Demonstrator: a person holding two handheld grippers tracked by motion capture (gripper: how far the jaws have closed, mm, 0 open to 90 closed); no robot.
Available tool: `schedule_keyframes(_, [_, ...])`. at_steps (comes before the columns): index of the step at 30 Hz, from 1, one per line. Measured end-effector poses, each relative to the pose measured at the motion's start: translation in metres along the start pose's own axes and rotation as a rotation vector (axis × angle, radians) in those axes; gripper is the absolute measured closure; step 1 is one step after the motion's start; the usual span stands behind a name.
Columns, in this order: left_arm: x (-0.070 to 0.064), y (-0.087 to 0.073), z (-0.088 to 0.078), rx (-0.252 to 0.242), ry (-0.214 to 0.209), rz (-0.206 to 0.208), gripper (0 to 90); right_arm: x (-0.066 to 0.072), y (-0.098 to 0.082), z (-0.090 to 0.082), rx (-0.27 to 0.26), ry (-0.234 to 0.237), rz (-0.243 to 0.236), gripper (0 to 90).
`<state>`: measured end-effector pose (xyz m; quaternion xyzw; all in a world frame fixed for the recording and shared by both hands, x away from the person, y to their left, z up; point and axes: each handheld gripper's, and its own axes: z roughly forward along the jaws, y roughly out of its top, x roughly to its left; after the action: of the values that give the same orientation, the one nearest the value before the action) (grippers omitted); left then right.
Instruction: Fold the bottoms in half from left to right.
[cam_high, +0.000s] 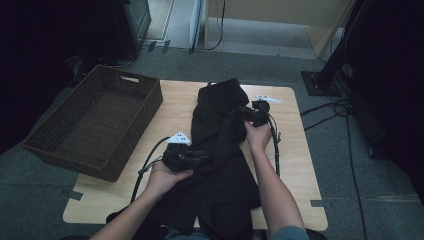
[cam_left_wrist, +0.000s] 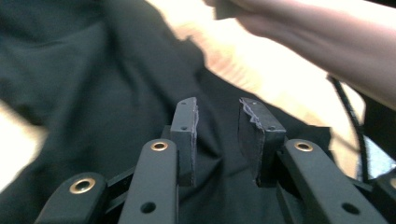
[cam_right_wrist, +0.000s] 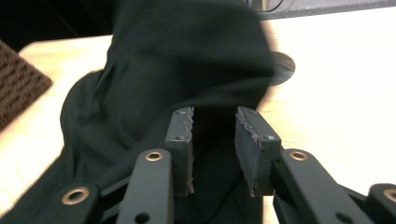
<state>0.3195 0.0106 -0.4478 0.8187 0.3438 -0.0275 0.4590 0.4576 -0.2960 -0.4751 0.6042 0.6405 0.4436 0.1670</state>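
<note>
The wooden table (cam_high: 125, 200) carried everything I was working with, its pale top sitting on grey carpet with dark cables (cam_high: 345, 120) trailing across the floor to the right. On the table's left side, overhanging its edge, stood the brown wicker basket (cam_high: 145, 107), long and rectangular with a cut-out handle in its far wall; I saw nothing lying in it.

The black garment (cam_high: 220, 190) lay down the middle of the table, well apart from the basket. Its long axis ran from the near edge, where it spilled over toward me, to the far edge, where the narrower end pointed away. It was rumpled, with a raised fold running along its length between my two hands.

My left gripper (cam_high: 200, 159) rested at the garment's left edge, pointing right across the cloth, cable looping back toward me. In the left gripper view its jaws stood partly apart over the dark fabric, pads (cam_left_wrist: 184, 135) pressing on nothing. My right gripper (cam_high: 247, 114) sat farther up, at the garment's right edge, pointing left into the fold. In the right gripper view its jaws were likewise partly open, pads (cam_right_wrist: 180, 140) clear of the cloth bunched ahead of them.
</note>
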Motion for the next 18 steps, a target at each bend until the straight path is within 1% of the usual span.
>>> schedule_keyframes(2, [0.009,0.001,-0.001,-0.005,0.017,-0.016,65.7,0.003,0.000,-0.003,0.006,0.000,-0.028,66.4])
schedule_keyframes(4, [0.018,0.002,-0.001,0.002,0.034,-0.019,64.7,0.009,0.001,-0.007,0.002,0.007,-0.055,66.0])
schedule_keyframes(6, [0.026,0.001,0.000,0.017,0.054,-0.030,62.9,0.016,0.001,-0.011,0.005,0.007,-0.094,66.0])
schedule_keyframes(8, [0.032,0.000,0.002,0.034,0.069,-0.033,62.9,0.024,-0.002,-0.015,0.020,0.008,-0.140,66.4])
schedule_keyframes(10, [0.034,-0.002,0.005,0.041,0.076,-0.034,64.6,0.030,-0.006,-0.017,0.035,0.015,-0.173,67.5])
schedule_keyframes(13, [0.034,-0.005,0.008,0.058,0.084,-0.008,66.5,0.036,-0.015,-0.022,0.048,0.032,-0.186,69.0])
schedule_keyframes(15, [0.036,-0.007,0.011,0.059,0.082,-0.018,66.8,0.040,-0.022,-0.026,0.059,0.049,-0.195,70.6])
schedule_keyframes(16, [0.037,-0.007,0.013,0.063,0.083,-0.022,66.8,0.043,-0.025,-0.029,0.069,0.057,-0.209,71.5])
schedule_keyframes(18, [0.038,-0.008,0.018,0.081,0.080,-0.029,66.5,0.051,-0.034,-0.034,0.094,0.083,-0.227,72.4])
